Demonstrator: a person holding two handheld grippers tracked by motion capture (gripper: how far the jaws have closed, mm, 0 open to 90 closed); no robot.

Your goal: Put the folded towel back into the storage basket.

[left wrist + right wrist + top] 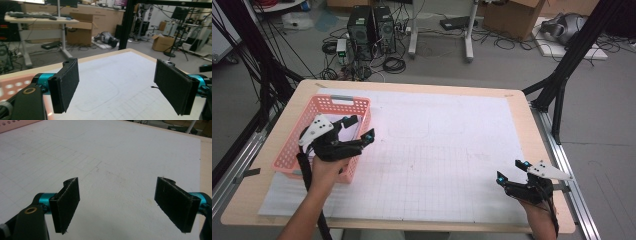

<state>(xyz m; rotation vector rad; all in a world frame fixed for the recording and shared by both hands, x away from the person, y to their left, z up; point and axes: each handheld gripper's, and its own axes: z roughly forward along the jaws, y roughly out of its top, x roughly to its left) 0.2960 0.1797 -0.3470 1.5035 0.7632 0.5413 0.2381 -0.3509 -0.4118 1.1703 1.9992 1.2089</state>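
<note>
Nearest the high camera, the person's two forearms come in over the near edge of the table, a pale wooden top covered almost wholly by a large white gridded sheet.

The pink basket is the biggest thing on the table. It sits at the left side, on the left edge of the sheet, its long side running from near to far. What lies inside it cannot be made out past the hand and the tool.

The left gripper is held over the basket, above its right wall, with the grey three-cornered plate on top and the tips pointing right and far. Its jaws stand wide apart, with nothing between them. In the left gripper view the two black pads are spread to either side with only the white sheet and the far edge of the table showing through the gap; a strip of the pink basket shows at the lower left.

The right gripper is at the near right corner of the table, well apart from the basket, hovering low over the sheet. Its jaws are likewise spread wide and hold nothing. In the right gripper view bare gridded paper fills the gap, and the basket's pink rim shows far off at the upper left corner.
</note>
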